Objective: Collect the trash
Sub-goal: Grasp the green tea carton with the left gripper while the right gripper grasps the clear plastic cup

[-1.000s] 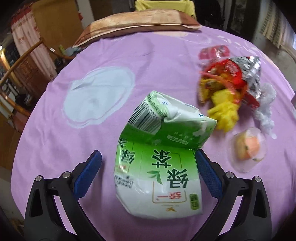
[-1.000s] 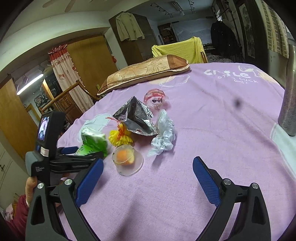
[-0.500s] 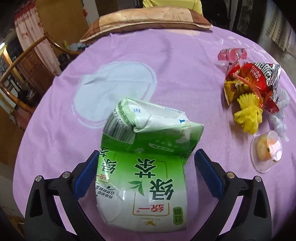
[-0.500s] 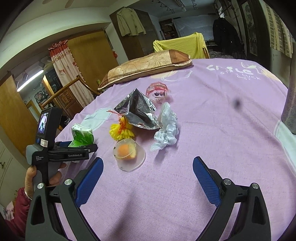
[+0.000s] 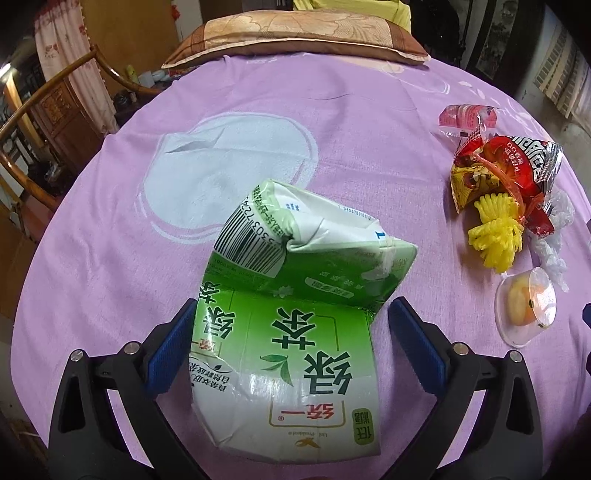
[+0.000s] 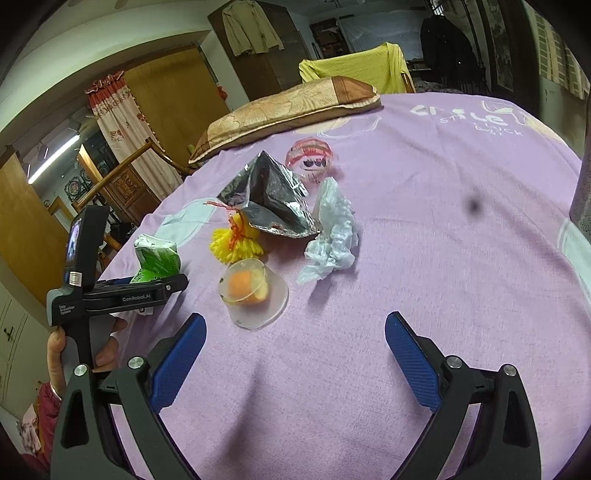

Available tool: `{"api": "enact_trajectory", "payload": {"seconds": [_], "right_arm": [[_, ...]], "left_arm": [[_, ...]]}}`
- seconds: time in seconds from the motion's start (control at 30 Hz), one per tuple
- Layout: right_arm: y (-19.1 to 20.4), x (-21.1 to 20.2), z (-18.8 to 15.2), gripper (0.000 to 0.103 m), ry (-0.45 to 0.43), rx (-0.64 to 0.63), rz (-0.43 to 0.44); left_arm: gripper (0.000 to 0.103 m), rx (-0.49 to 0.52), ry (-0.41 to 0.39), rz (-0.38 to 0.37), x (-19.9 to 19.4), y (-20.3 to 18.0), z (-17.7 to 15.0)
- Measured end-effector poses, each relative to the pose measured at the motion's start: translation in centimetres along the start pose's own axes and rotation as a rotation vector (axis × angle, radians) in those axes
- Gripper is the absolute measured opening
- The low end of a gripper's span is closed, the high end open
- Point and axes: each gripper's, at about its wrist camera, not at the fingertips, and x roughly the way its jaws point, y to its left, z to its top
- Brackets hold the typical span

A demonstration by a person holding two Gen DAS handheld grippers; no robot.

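Surface: purple bedsheet point(image 5: 332, 122), pillow point(image 5: 295, 33) at top of frame.
Carton: crumpled green tea carton point(image 5: 288, 325), lower centre, between my left claw's point(image 5: 290, 336) spread fingers, left pad touching.
Right claw point(image 6: 295, 350): released, empty.
Other trash: jelly cup point(image 6: 253, 291), foil bag point(image 6: 269, 195), mid-frame.

carton point(image 5: 288, 332): glossy crumpled paperboard | snack bag point(image 6: 269, 199): shiny foil | cup point(image 6: 255, 291): clear plastic | bedsheet point(image 6: 424, 295): matt cloth

Bare purple cloth point(image 6: 424, 314) ahead of wide-open right gripper point(image 6: 295, 347). Blocking further on: clear plastic cup with orange fruit point(image 6: 253, 291), crumpled white plastic wrap point(image 6: 332, 236), silver foil snack bag point(image 6: 269, 199).
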Motion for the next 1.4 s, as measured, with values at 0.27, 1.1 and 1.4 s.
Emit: {"api": "enact_trajectory", "payload": {"seconds": [0.27, 1.1, 1.4], "right_arm": [[3.5, 2.0, 0.4, 0.096, 0.053, -0.141, -0.050], [4.7, 4.8, 1.9, 0.052, 0.114, -0.164, -0.043], [4.9, 5.5, 1.8, 0.058, 0.136, -0.173, -0.056]], "left_arm": [[0.097, 0.005, 0.001, -0.003, 0.0, -0.2, 0.0], [0.097, -0.006, -0.001, -0.019, -0.2, 0.0, 0.0], [0.096, -0.030, 0.000, -0.024, 0.3, 0.3, 0.9]]}}
